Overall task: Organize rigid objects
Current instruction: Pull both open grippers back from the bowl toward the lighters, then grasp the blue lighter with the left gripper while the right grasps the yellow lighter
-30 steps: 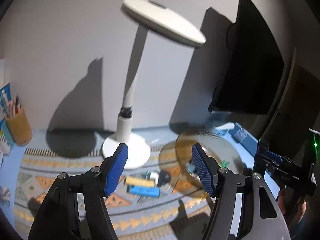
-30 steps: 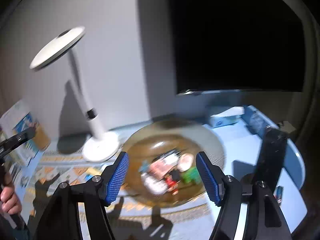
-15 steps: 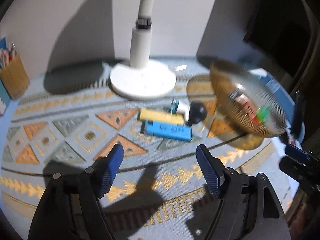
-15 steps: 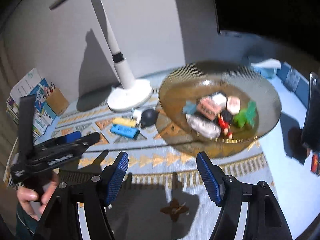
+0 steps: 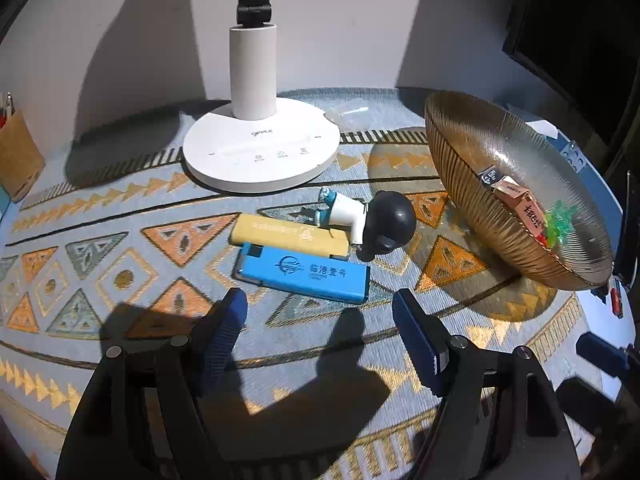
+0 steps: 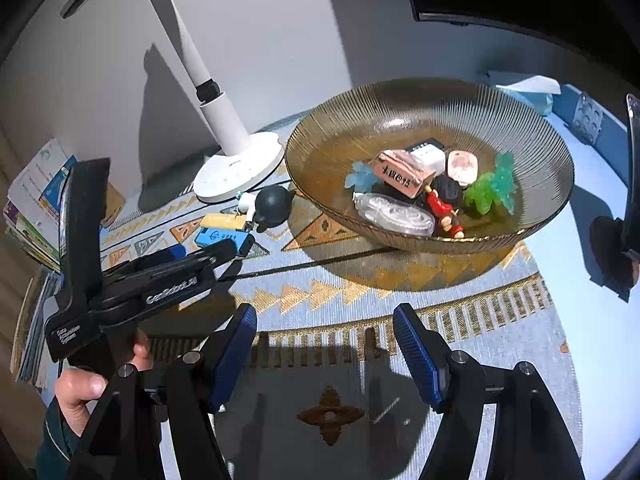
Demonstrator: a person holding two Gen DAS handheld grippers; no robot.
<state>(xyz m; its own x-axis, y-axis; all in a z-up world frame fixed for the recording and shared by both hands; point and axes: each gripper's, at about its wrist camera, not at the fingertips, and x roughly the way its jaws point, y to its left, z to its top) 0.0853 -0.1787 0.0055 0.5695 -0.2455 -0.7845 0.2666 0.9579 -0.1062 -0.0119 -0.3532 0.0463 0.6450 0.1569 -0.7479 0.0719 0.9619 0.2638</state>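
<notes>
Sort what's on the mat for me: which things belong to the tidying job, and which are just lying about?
Job items:
- blue case
- yellow bar
- black-bulb blower
- glass bowl, already holding small toys and boxes

Just lying about:
- lamp base
- pencil holder
- stacked booklets

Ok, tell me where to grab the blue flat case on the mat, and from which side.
Take the blue flat case across its narrow width near the middle, coming from above with the open left claw. It lies flat; the yellow bar crowds its far edge, so go carefully.
</notes>
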